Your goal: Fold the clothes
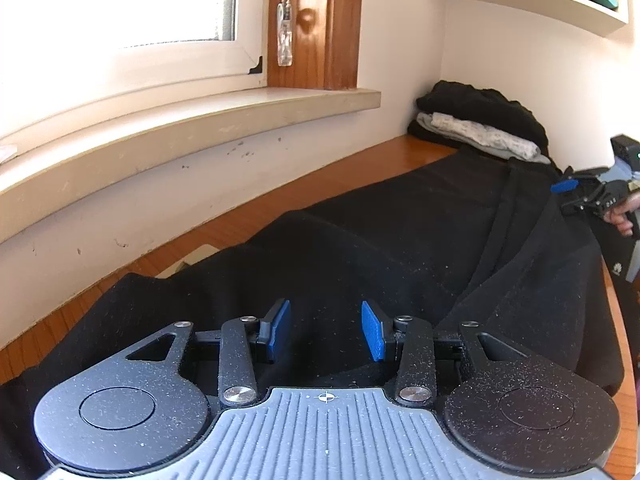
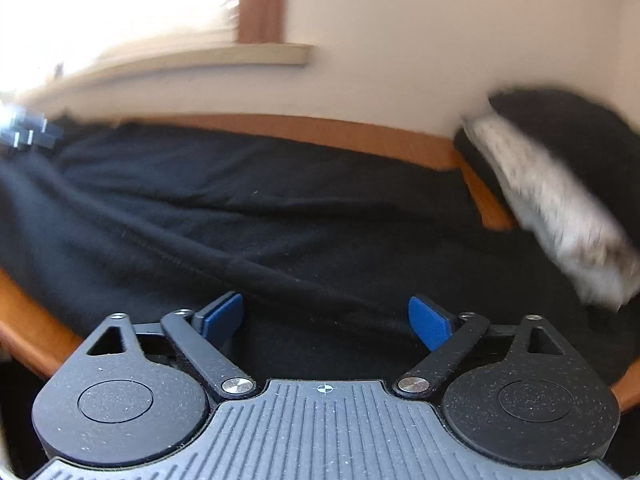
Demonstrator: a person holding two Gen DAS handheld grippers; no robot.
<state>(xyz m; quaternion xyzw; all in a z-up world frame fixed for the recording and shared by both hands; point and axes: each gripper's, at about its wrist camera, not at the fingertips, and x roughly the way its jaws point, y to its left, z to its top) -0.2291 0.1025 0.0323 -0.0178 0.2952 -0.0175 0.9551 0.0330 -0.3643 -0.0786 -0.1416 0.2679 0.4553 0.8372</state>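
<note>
A large black garment (image 1: pixel 380 248) lies spread along the wooden bench (image 1: pixel 360 168) under the window sill (image 1: pixel 200 128), one end running toward a stack of folded clothes (image 1: pixel 480 128) in the far corner, black pieces with a pale grey one between them. The cloth looks like soft knit: limp, light for its spread, likely to sag and drag rather than hold a shape, and fuzzy enough that the blue pads should grip it without slipping. A raised doubled band (image 1: pixel 500 216) crosses it, whether hem or placket I cannot tell; that thicker edge, or a corner at the rim, would be the surest place to pinch, since a single flat layer is hard to pick off the wood. The left tool (image 1: pixel 326 330) hangs just above the near end with its fingers apart and nothing between them. The right tool (image 2: pixel 326 320) is likewise spread wide and empty over the cloth; its view is blurred.
</note>
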